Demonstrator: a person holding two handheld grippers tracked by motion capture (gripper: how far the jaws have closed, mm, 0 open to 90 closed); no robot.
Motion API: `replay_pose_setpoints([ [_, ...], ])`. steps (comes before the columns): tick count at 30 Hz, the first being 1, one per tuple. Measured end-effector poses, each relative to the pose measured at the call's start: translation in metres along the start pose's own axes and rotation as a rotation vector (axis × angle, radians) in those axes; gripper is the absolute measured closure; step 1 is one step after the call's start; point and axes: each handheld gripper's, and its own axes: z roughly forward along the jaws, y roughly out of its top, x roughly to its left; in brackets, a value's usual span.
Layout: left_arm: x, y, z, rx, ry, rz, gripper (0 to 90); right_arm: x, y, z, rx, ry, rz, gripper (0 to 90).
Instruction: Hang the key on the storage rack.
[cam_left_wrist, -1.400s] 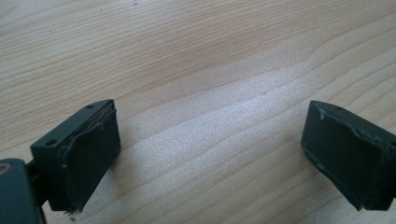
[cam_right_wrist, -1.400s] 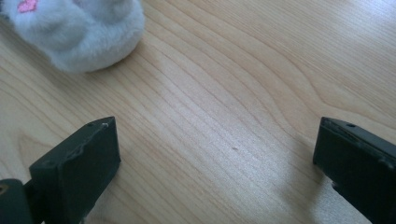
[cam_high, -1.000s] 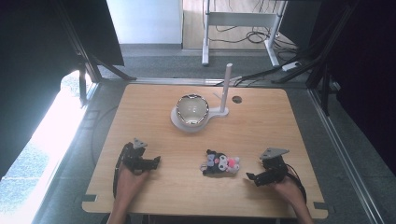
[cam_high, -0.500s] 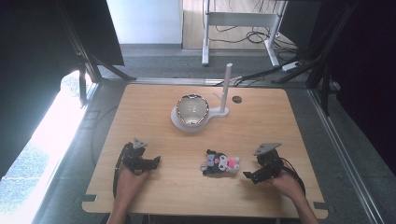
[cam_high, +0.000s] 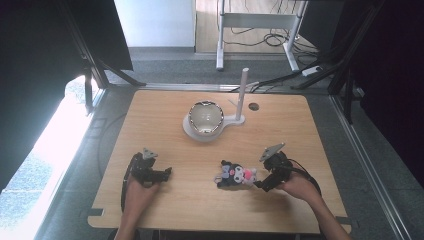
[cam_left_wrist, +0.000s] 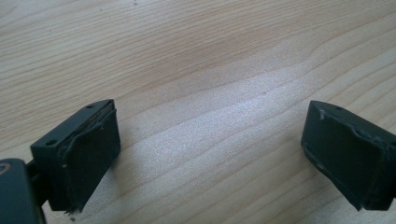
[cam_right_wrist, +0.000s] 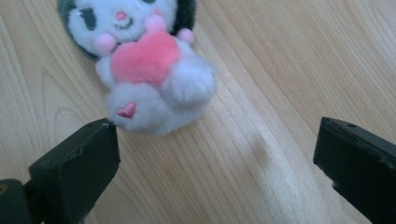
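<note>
The right gripper (cam_high: 262, 183) is held low over the desk (cam_high: 310, 125) with its jaws wide apart. The soft toy (cam_high: 236, 175) (white, with a pink heart) is seen lying on the wood just past those jaws, not yet between them. The left gripper (cam_high: 162, 174) is also held with jaws wide apart, over bare wood. Farther back, a shiny bowl (cam_high: 205, 117) is set on a white stand (cam_high: 239, 112).

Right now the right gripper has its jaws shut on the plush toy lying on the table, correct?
Not quite. The right gripper has its jaws open, wide apart, just short of the plush toy, which lies on the table ungrasped. The right gripper view shows this.
</note>
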Motion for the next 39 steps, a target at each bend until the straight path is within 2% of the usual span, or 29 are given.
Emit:
replay_pose_setpoints([
  [2,0.0,0.0,0.0,0.0,0.0,0.0,4.5,0.002,0.009,0.001,0.038,0.005,-0.046,0.9],
  [4,0.0,0.0,0.0,-0.001,0.0,0.0,4.5,0.003,0.013,0.002,0.052,0.011,-0.056,1.2],
  [13,0.0,0.0,0.0,0.001,-0.001,0.002,4.3,0.012,0.041,0.014,0.154,0.068,-0.159,4.8],
  [17,0.0,0.0,0.0,0.001,-0.001,0.002,4.3,0.017,0.051,0.022,0.216,0.085,-0.203,6.5],
  [21,0.0,0.0,0.0,0.0,-0.001,0.002,4.3,0.021,0.063,0.031,0.285,0.11,-0.259,13.8],
  [27,0.0,0.0,0.0,0.0,-0.001,0.002,4.3,0.025,0.075,0.045,0.382,0.125,-0.296,24.1],
  [30,0.0,0.0,0.0,0.001,-0.001,0.002,4.3,0.028,0.08,0.051,0.432,0.125,-0.302,36.0],
  [33,0.0,0.0,0.0,0.001,-0.001,0.002,4.3,0.03,0.084,0.054,0.46,0.122,-0.309,41.4],
  [39,0.0,0.0,0.0,0.0,-0.002,0.002,4.3,0.022,0.09,0.04,0.409,0.124,-0.262,44.0],
])
